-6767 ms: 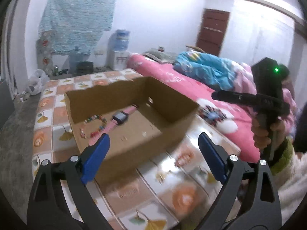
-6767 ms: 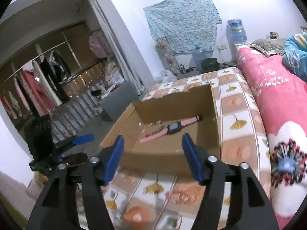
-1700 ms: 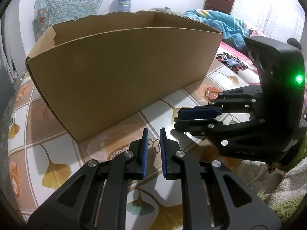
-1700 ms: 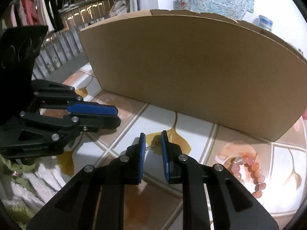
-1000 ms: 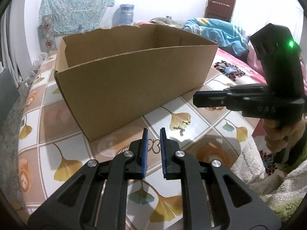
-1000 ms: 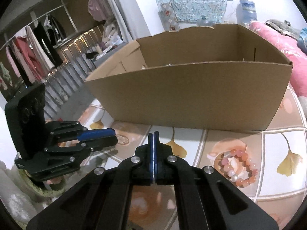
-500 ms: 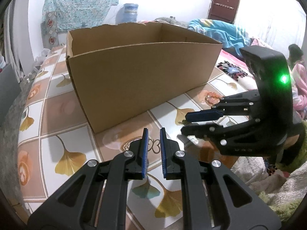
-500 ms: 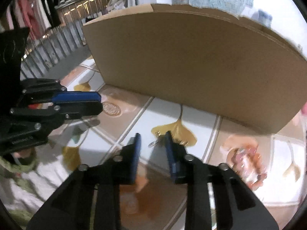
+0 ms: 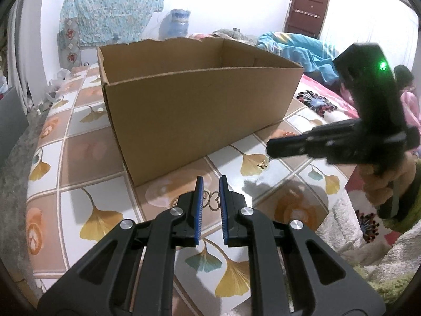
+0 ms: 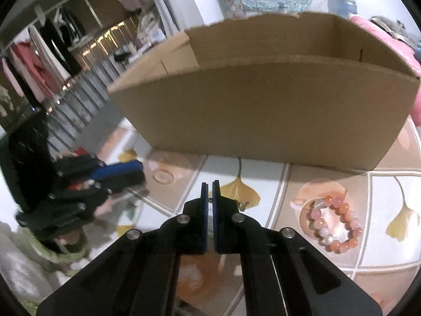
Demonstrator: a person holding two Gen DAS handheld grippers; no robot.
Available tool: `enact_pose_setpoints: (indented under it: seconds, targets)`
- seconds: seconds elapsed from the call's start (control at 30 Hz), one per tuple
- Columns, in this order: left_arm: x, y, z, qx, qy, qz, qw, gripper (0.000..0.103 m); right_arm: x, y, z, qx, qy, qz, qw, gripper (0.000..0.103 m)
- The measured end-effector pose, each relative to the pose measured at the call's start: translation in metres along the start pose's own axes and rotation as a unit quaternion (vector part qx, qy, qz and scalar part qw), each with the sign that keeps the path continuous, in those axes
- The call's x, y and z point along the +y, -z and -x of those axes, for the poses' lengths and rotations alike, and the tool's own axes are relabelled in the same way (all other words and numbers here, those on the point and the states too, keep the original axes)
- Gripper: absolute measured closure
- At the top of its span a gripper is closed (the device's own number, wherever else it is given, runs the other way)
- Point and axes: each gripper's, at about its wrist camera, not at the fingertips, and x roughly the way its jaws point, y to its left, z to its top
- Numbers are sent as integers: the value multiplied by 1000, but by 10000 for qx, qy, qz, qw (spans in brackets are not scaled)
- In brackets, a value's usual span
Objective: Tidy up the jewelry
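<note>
A: Right gripper point(image 10: 210, 184)?

B: Jaws just closed, pads all but meeting. Pinched at the very tips, a small gold chain point(image 9: 262, 163), hanging a little above the table point(image 9: 86, 158) with its ginkgo-leaf tile cloth, before the near wall of the cardboard box point(image 9: 197, 110). Held at the handle by a hand point(image 9: 386, 181) over the table's right edge.

A: And the left gripper point(image 9: 211, 179)?

B: Narrow gap between the blue pads, nothing in it. Poised near the table's near edge, pointing down toward the box's near left corner. Clear of the box, the chain and the other tool.

A: The box itself?

B: Open-topped, upper rim ragged along the far wall. Standing across the middle of the table, long side toward both tools. Inside floor hidden from both views.

A: Any other jewelry on show?

B: A bracelet point(image 10: 332, 222) of pink, orange and pale beads, lying flat in a loop toward the table's right edge, just before the box's near wall. Apart from the right gripper's fingers, untouched.
</note>
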Motion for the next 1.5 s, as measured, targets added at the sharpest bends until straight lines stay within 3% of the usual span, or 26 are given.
enact_pose_setpoints:
  seconds: [0.33, 0.6, 0.73, 0.9, 1.1, 1.23, 1.3, 1.5]
  targets:
    - [-9, -13, 35, -305, 0, -70, 9995, 92, 13, -22, 50, -667, -250, 82, 9974, 100]
    - [-13, -84, 76, -831, 238, -384, 9955, 92, 18, -82, 94, -1361, -492, 305, 9890, 100]
    - [1, -125, 49, -551, 377, -402, 9970, 92, 6, -116, 88, -1274, -483, 329, 9901, 100]
    - [37, -150, -16, 496, 629, 132, 9967, 92, -25, -154, 40, -546, -290, 113, 9980, 100]
    - [51, -157, -64, 1258, 343, 129, 9914, 92, -56, -170, -10, 162, -101, -318, 9993, 99]
    - [56, -155, -74, 1440, 274, 203, 9890, 90, -65, -171, -18, 144, -175, -474, 9986, 99]
    - [58, -155, -76, 1457, 228, 252, 9887, 81, -68, -170, -18, 97, -206, -524, 9984, 99]
    - [60, -157, -69, 1354, 88, 279, 9904, 80, -76, -171, -8, -45, -206, -648, 9977, 98]
